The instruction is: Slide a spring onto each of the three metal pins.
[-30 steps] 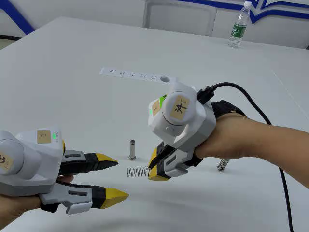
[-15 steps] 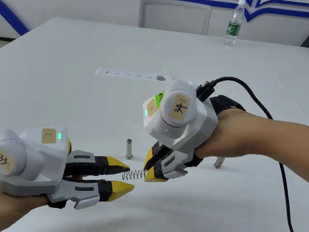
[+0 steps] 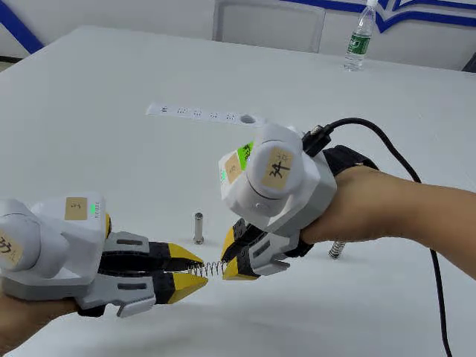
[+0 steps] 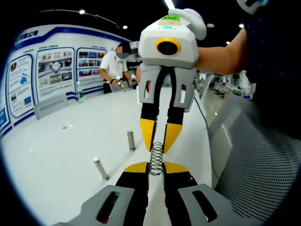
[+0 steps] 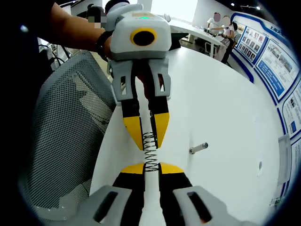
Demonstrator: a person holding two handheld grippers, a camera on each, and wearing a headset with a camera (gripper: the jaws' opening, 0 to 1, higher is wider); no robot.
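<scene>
The spring (image 3: 212, 268) spans the gap between the two tools: the right gripper (image 3: 232, 264) pinches one end, and the left gripper (image 3: 195, 271) has its jaws pressed together on the other. This looks like a regrip before threading. Next, one gripper must release so the free end can be lined up over the upright metal pin (image 3: 198, 227) just behind. A second spring (image 3: 337, 249) lies on the table by the right wrist.

The left gripper (image 3: 198, 272) has clamped the spring (image 3: 213, 268).
</scene>
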